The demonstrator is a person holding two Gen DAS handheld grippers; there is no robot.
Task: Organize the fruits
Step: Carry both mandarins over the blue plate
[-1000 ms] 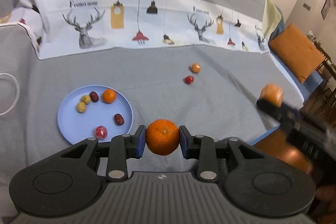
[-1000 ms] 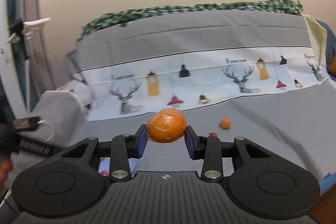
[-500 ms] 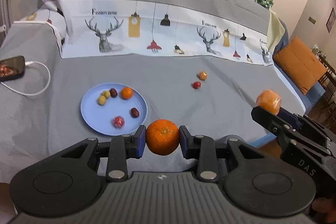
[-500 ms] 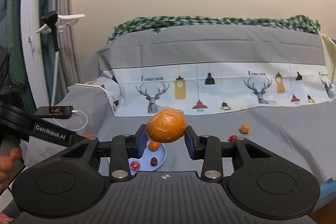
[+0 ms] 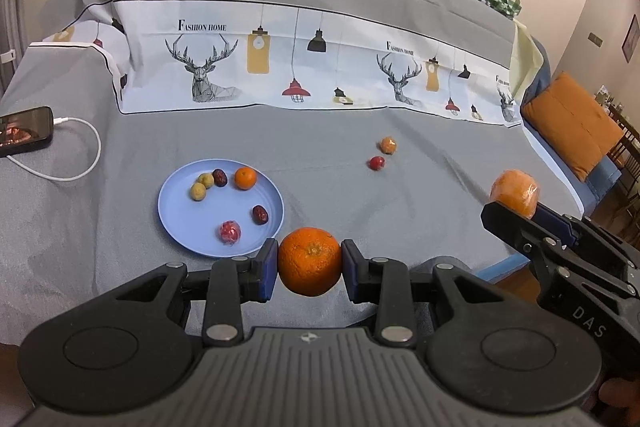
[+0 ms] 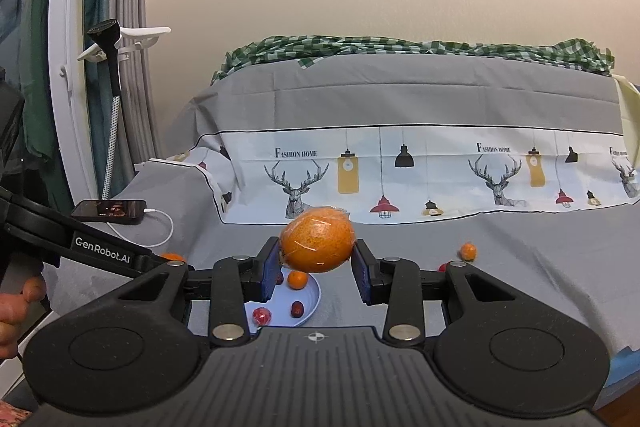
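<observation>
My left gripper (image 5: 309, 263) is shut on a bare orange (image 5: 310, 261), held above the sofa's front edge just right of a blue plate (image 5: 176, 215). The plate holds a small orange (image 5: 245, 177), two dark dates, two yellowish fruits and a wrapped red fruit (image 5: 229, 231). My right gripper (image 6: 316, 263) is shut on a plastic-wrapped orange (image 6: 317, 246); it also shows in the left wrist view (image 5: 514, 193) at the right. A small orange (image 5: 388, 145) and a red fruit (image 5: 376, 163) lie loose on the grey cover.
A phone (image 5: 25, 129) with a white cable (image 5: 76, 163) lies at the left on the sofa arm. An orange cushion (image 5: 572, 123) sits at the far right. The sofa back with a deer-print cloth (image 5: 304, 67) rises behind the fruits.
Both grippers pulled back and rose, each keeping its orange. The plate and loose fruits look farther away, and the phone has come into view.
</observation>
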